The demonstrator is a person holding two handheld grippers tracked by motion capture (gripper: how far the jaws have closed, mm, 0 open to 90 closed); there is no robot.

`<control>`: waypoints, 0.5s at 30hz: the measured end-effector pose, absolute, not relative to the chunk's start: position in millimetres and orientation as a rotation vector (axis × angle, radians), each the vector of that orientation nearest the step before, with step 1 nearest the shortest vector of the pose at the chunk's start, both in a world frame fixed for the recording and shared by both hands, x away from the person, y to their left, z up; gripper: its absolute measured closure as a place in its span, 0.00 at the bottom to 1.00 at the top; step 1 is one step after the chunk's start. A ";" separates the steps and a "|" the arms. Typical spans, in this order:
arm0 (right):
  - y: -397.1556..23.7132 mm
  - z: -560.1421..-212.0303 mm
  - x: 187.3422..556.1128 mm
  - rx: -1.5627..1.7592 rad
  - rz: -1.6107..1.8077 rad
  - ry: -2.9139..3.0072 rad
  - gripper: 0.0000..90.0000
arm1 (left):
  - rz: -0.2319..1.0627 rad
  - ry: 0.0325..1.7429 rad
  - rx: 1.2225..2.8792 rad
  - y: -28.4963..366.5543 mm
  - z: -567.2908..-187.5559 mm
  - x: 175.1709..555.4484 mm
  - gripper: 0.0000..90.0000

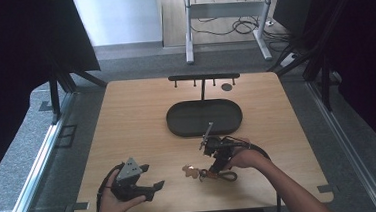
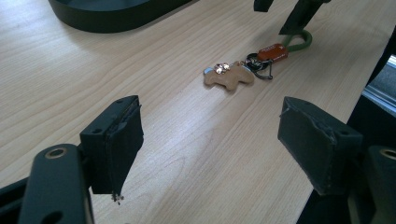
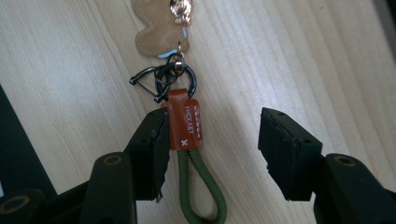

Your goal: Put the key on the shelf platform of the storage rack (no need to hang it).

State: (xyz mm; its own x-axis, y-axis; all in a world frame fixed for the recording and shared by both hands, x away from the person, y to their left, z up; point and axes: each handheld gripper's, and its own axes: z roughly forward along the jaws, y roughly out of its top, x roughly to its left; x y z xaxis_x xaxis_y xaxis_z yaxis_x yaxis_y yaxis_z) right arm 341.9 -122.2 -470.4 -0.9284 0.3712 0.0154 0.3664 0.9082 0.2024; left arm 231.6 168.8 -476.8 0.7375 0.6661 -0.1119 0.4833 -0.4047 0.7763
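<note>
A keychain (image 3: 187,121) lies flat on the wooden table (image 1: 137,119), on the person's side of the black oval tray (image 1: 204,118) and well apart from it. It is made of a tan leather charm (image 3: 161,30), a cluster of black metal clips and rings (image 3: 163,79), an orange-brown leather tab (image 3: 186,120) with small white lettering, and an olive-green cord loop (image 3: 203,186). From the tray, the loop end lies toward the right hand and the charm end toward the middle of the table's near edge. The right gripper (image 3: 212,140) is lowered over the keychain with its jaws half apart: the tab and the top of the cord loop lie between them, right against the left-hand jaw in the right gripper view, while the other jaw stands clear with bare wood between. The left gripper (image 2: 210,144) rests near the table's front edge, farther from the tray and well apart from the keychain, its jaws spread wide with nothing between them.
</note>
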 end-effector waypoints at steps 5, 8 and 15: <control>-118.4 -477.5 339.9 0.572 0.284 3.065 0.49 | 0.273 0.868 2.078 169.5 -476.3 231.6 0.25; -116.5 -481.4 339.1 0.569 0.271 3.069 0.49 | 0.274 0.870 2.075 170.5 -476.0 231.6 0.25; -112.4 -488.7 337.7 0.552 0.219 3.080 0.49 | 0.273 0.868 2.076 170.8 -476.0 231.7 0.25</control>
